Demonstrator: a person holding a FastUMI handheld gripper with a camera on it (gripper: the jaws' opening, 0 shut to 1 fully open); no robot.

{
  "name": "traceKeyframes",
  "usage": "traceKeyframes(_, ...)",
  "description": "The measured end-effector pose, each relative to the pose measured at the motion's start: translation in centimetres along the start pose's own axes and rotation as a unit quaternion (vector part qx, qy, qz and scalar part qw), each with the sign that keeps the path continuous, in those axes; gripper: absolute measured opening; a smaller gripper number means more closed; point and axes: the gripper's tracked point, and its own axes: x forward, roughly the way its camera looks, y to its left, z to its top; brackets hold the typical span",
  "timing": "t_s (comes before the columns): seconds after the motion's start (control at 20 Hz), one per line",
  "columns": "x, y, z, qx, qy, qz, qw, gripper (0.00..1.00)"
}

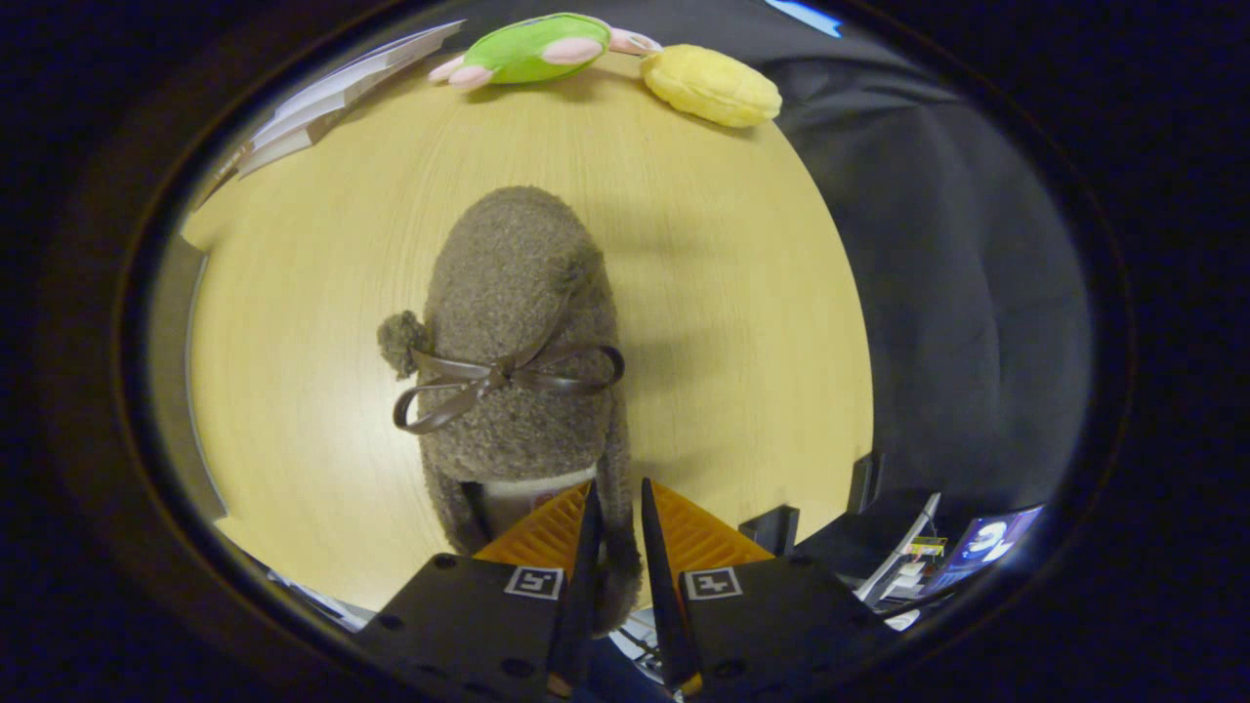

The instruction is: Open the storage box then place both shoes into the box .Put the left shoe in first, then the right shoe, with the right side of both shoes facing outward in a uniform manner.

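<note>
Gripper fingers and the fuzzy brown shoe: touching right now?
Touching. In the gripper view the gripper has closed its fingers on the heel collar of the brown shoe, and the fuzzy rim is pinched in the narrow slot between them.

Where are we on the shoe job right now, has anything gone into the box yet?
In hand: the gripper is shut on the heel edge of a fuzzy brown shoe with a ribbon bow, over the wooden table. I cannot tell whether it is the left or right shoe. Whether the box is open, or holds a shoe, cannot be judged from here. Left: getting this shoe placed, right side outward.
</note>
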Motion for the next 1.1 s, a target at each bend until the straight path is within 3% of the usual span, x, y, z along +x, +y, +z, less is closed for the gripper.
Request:
traceKeyframes(0.15, 0.0, 0.9, -0.1, 0.004, 0.005, 0.008, 1.0, 0.25)
traceKeyframes(0.35, 0.0, 0.7, -0.2, 0.016, 0.003, -0.013, 1.0, 0.08)
traceKeyframes(0.75, -1.7, 0.5, -0.6, 0.003, -0.023, -0.037, 0.999, 0.08)
traceKeyframes(1.1, -5.3, -0.2, -1.3, -0.018, -0.047, -0.093, 0.994, 0.07)
